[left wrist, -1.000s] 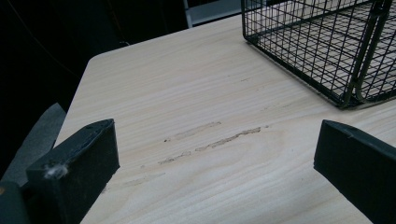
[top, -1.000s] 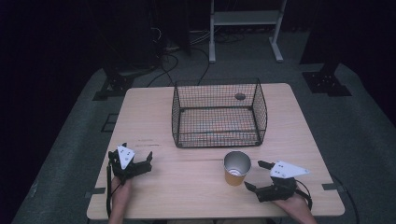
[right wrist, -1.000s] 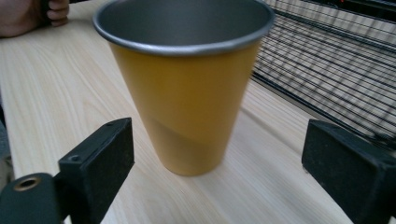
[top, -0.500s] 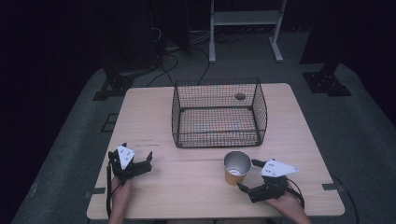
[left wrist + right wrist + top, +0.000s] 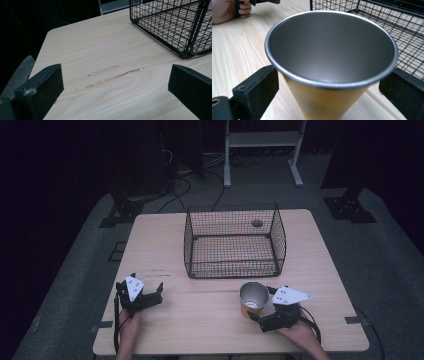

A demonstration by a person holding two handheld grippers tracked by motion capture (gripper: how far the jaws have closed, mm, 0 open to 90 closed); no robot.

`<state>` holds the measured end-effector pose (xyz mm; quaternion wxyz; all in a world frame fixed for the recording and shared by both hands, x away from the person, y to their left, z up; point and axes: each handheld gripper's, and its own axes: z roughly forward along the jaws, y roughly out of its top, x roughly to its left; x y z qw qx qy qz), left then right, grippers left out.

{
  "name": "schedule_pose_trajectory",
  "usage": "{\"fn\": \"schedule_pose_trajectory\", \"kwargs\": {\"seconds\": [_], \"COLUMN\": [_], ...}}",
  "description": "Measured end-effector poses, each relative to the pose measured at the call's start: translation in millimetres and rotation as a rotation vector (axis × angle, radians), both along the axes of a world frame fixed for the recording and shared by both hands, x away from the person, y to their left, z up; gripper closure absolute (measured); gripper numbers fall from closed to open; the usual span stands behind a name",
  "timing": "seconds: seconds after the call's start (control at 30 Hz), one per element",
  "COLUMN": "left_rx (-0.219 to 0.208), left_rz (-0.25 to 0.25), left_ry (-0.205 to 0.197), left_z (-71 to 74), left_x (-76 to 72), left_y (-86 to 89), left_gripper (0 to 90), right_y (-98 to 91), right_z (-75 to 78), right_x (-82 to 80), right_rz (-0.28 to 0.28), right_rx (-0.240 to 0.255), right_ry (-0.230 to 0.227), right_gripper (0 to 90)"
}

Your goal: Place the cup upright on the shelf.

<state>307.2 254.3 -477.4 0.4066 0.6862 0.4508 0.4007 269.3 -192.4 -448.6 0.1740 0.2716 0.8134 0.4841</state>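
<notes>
Since a second ago, the right gripper [image 5: 261, 316] has been sliding forward and leftward across the table [image 5: 200, 320] toward the cup [image 5: 253, 299], while the left gripper [image 5: 145, 296] is staying where it was. From above, a pale wooden table is carrying a black wire basket [image 5: 235, 270] at its middle; the basket is looking empty. Just in front of the basket's near right corner, an orange cup with a bare metal inside is standing upright, mouth up, nothing visible in it. The right gripper is far nearer to it: in the right gripper view its jaws are standing wide apart with the cup [image 5: 329, 75] between them, lying straight ahead, neither jaw clearly touching yet. The left gripper is resting near the table's front left, well apart from the cup, jaws spread wide and holding nothing.
</notes>
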Motion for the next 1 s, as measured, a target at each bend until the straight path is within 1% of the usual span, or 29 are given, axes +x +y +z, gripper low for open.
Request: {"fn": "schedule_pose_trajectory", "kwargs": {"seconds": [0.23,0.47,0.5,0.57,0.7,0.77,1.0], "left_rx": [0.000,0.000,0.000,-0.001,-0.004,-0.002,-0.006], "left_rz": [0.000,-0.001,-0.001,-0.001,0.000,0.000,0.001], "left_ry": [0.000,0.000,0.000,0.000,0.001,0.000,0.000], "left_z": [0.0,0.0,0.0,0.0,0.1,0.1,0.0], "left_x": [0.0,-0.1,-0.2,-0.2,-0.1,-0.2,-0.1], "left_y": [0.0,0.0,0.0,0.1,0.4,0.4,0.5], "left_gripper": [0.0,0.0,0.0,0.0,0.0,0.0,0.0], "right_y": [7.1,13.6,14.2,14.4,13.9,12.9,10.3], "right_z": [-0.9,1.7,2.4,3.0,3.5,4.3,8.5], "right_x": [4.2,7.7,7.9,8.3,9.4,9.0,9.9], "right_rz": [0.004,0.012,0.014,0.019,0.020,0.018,0.037], "right_rx": [0.005,0.005,0.005,0.007,0.013,0.026,0.047], "right_ry": [-0.004,-0.005,-0.004,-0.004,-0.001,-0.001,0.023], "right_gripper": [2.1,2.2,2.6,6.4,7.0,12.0,11.7]}}
